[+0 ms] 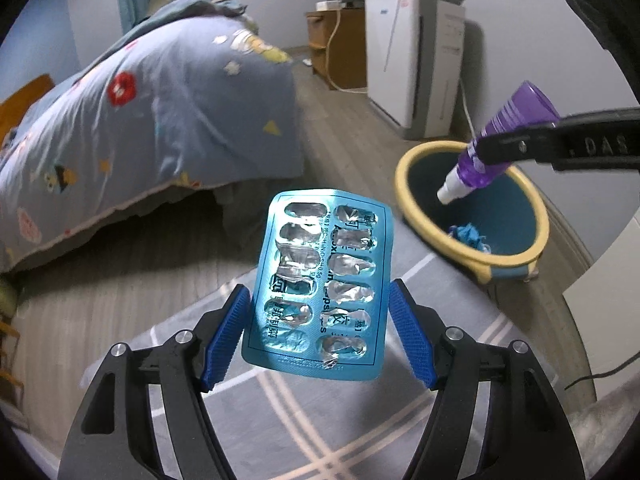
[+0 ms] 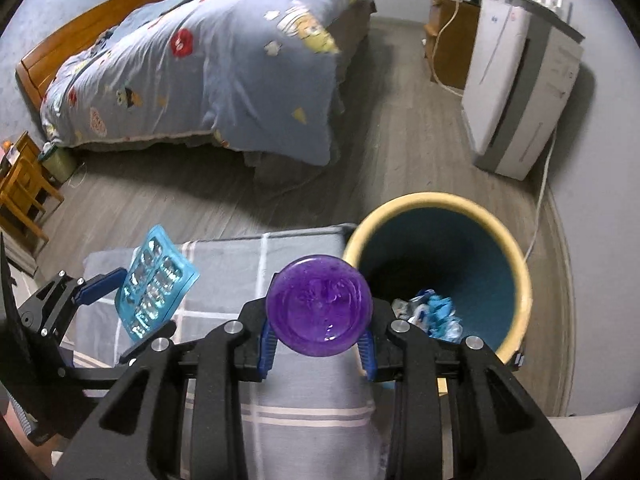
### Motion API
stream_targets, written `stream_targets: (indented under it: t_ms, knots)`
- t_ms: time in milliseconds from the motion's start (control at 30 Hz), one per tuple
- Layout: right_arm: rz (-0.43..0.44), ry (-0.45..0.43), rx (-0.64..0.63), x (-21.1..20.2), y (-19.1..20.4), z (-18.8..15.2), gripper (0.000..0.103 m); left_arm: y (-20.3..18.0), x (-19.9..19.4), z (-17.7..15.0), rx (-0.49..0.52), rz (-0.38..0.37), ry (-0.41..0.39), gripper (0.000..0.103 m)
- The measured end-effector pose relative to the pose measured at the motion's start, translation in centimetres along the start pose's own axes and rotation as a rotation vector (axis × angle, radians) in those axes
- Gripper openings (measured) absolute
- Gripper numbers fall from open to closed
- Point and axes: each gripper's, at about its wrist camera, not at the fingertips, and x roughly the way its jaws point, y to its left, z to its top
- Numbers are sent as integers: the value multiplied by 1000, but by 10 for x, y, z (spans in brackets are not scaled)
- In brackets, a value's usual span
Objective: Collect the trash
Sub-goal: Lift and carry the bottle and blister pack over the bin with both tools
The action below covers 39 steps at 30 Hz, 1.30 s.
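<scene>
In the left wrist view the left gripper [image 1: 320, 332] is gripping an empty blue blister pack [image 1: 320, 288] by its edges, while the right gripper [image 2: 318, 350] is pinching a purple bottle [image 2: 319, 306] beside the yellow-rimmed bin [image 2: 516, 264].

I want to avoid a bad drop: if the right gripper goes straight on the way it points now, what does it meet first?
Probably the grey checked cloth below, just beside the bin, not its opening. The right gripper holds the purple bottle, so the bottle would touch first. Depth is unclear.
</scene>
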Motion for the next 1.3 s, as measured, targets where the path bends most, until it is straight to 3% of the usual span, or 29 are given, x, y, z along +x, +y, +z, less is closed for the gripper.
stream_targets:
  t_ms: [400,700,867,1100,1300]
  knots:
    - [-49,-9,109,-4,-84,-4,32,-53,21,22,64,-50,-5,72]
    - [-77,9,206,0,-142,-12,32,-108,34,33,123,-136,2,72]
    - [-93,59,240,17,-164,-19,32,-128,54,39,95,-165,51,72]
    - [-108,116,320,43,-186,-30,32,-147,99,60,75,-146,102,72]
    - [-97,148,424,68,-203,-32,32,-164,123,68,119,-128,118,72]
